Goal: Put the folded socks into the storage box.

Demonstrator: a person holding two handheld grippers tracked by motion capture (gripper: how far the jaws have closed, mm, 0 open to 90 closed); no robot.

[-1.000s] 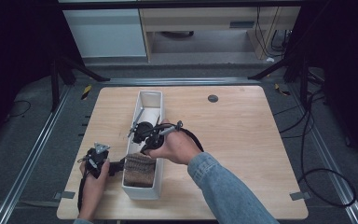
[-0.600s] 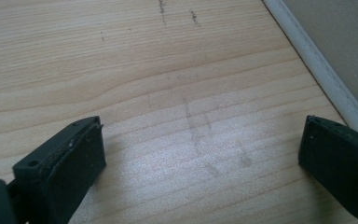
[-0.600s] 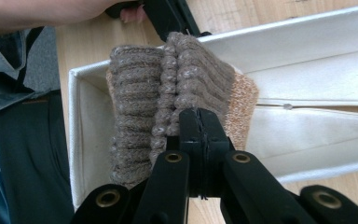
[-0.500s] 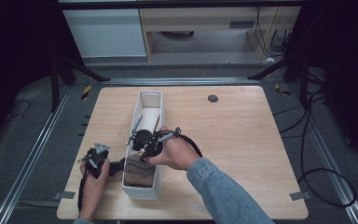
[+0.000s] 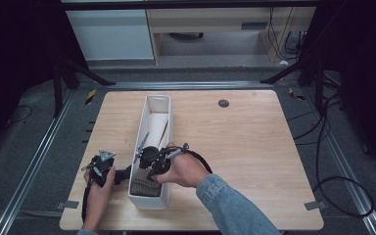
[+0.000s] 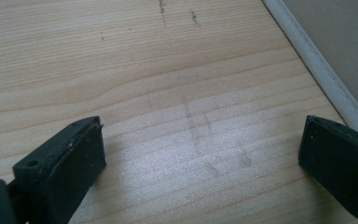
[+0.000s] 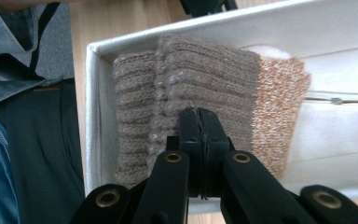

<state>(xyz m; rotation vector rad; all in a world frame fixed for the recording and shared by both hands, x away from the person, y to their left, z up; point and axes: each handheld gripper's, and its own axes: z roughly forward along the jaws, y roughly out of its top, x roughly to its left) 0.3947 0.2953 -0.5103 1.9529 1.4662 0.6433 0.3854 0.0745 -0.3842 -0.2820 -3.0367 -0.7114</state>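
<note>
One long white box (image 5: 154, 105) lies on the wooden table (image 5: 254, 156), running from 12 to 6 o'clock just left of the table's middle. One folded knitted sock (image 5: 144, 185), brown with an orange-flecked toe, lies in the box's near end, at 6 o'clock inside it; the right gripper view shows the sock (image 7: 205, 79) packed against the end wall of the box (image 7: 89, 116). Two grippers are in play. The right gripper (image 5: 146, 161) hangs over the box just beyond the sock, its jaws pressed flat together with nothing between them, their tips just above the knit in the right gripper view (image 7: 199, 116). The left gripper (image 5: 122, 174) rests on the table at 9 o'clock of the box's near end, jaws spread wide over bare wood (image 6: 200, 135), the box's white rim (image 6: 317, 70) beside them.

Compared with a second ago, the right gripper has travelled from the box's middle toward its near end, while the left gripper stays put.
</note>
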